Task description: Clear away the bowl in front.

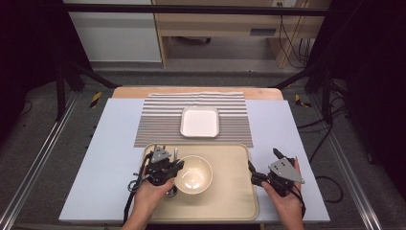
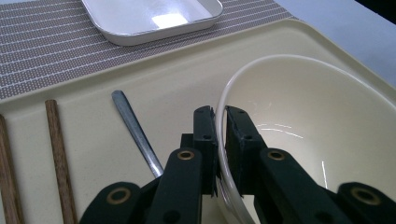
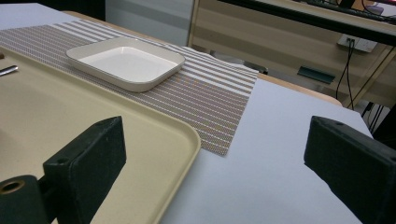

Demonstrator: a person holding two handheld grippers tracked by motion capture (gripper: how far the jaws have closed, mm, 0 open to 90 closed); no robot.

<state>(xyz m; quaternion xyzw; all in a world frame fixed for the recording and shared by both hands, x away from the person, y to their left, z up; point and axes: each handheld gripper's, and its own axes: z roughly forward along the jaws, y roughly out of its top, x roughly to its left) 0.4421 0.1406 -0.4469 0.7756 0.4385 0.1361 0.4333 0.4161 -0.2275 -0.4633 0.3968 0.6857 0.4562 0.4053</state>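
You work at a pale table [image 1: 95, 158] with a striped mat [image 1: 158, 120], shelving behind. Your left gripper [image 2: 220, 116] pinches the bowl [image 2: 317, 121] rim on the tray [image 1: 234, 191]; your right gripper [image 3: 210, 154] gapes empty beside the tray.

The high view is looking forward and down from above the person's side, taking in the whole table [image 1: 95, 158]. The left gripper view is sitting very close over the tray [image 2: 177, 70], facing the far dish [image 2: 149, 18]. The right gripper view is looking low across the tray's [image 3: 140, 135] corner; both are sharing dish [image 3: 126, 63] and mat [image 3: 210, 102].
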